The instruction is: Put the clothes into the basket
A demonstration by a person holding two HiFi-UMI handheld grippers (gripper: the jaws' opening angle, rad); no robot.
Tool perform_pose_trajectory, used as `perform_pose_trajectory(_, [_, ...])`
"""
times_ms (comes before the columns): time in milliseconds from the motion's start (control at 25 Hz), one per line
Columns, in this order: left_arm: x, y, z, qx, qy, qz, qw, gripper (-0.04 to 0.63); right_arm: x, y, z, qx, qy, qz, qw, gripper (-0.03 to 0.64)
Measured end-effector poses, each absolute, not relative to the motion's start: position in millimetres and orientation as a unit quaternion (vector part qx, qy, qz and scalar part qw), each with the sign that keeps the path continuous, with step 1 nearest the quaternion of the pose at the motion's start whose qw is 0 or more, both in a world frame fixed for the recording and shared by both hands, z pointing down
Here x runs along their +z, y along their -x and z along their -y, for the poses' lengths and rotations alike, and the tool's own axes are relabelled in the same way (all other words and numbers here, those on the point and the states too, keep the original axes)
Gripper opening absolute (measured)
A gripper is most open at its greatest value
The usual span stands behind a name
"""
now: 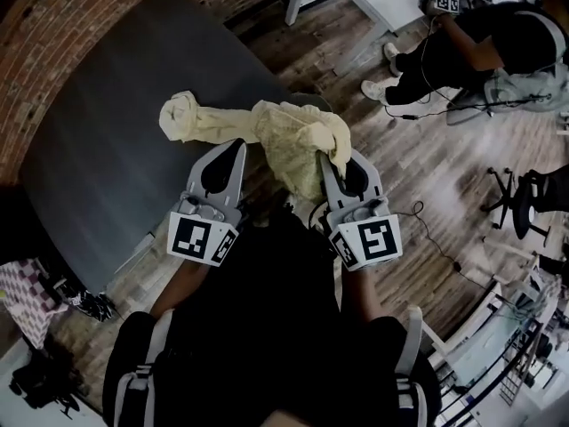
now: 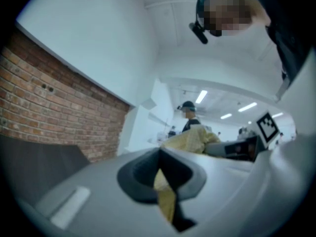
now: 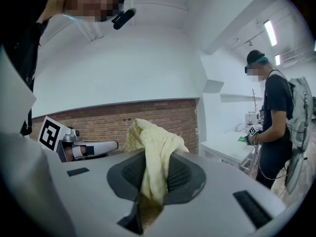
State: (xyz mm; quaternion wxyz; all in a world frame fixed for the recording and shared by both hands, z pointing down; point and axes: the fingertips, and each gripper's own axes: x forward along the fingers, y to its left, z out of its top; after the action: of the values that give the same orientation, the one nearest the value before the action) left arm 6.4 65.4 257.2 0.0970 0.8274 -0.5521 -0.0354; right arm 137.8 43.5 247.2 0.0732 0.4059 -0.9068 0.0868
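Right gripper (image 3: 155, 177): I see jaws almost together, pinching yellow garment (image 3: 153, 147). Left gripper (image 2: 160, 184): jaws closed on fold of same cloth. Only head view shows garment slung between both at frame centre, overlapping edge of dark grey surface (image 1: 116, 132) at upper left. Only right gripper view shows standing person (image 3: 276, 117) at right edge.

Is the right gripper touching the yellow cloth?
Touching. In the right gripper view, the right gripper has its jaws closed on the yellow cloth, pinched between them.
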Motion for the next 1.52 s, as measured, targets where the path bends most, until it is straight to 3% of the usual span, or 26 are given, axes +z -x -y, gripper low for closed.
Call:
perform_pose_trajectory(800, [268.1,-185.4,-54.9,-0.010,-0.870,0.484,0.087,0.003,243.7,-320.4,-47.8,0.074,-0.479,0.874,0.049,0.057])
perform_pose_trajectory(1160, [281.0,-185.0,-32.0,-0.001,-0.864,0.492,0.108,0.002,253.6,-325.3,-22.8,0.077,-0.476,0.874,0.066,0.057])
perform_pose_trajectory(1520, [285.9,-174.1,28.6,-0.011,-0.874,0.471,0.120,0.003,292.7,-300.3,16.4,0.096,-0.476,0.865,0.127,0.057])
